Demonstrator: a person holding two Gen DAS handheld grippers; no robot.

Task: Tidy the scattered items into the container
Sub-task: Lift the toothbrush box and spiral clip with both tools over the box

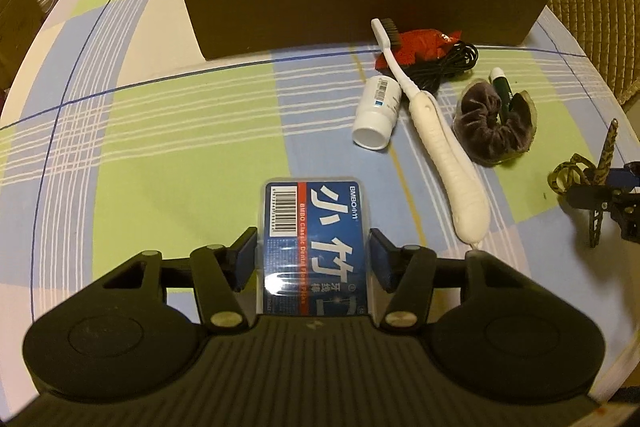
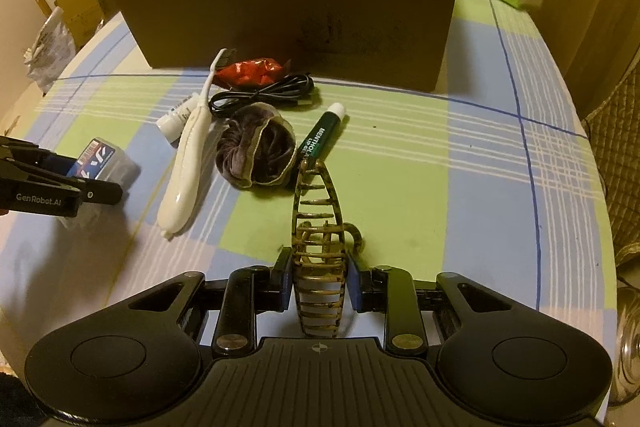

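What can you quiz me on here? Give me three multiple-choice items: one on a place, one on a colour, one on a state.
1. Where does the toothbrush lie?
A. Inside the cardboard box
B. On the tablecloth, in front of the box
C. Between the right tongs

2. What colour is the lip balm tube's cap?
A. White
B. Red
C. Black

3. What do the left tongs hold?
A. Nothing
B. The scrunchie
C. The dental floss pick box

Answers: 1 B, the toothbrush rests on the cloth before the cardboard box. 2 A, the green tube ends in a white cap. 3 C, both pads press the floss box's sides.
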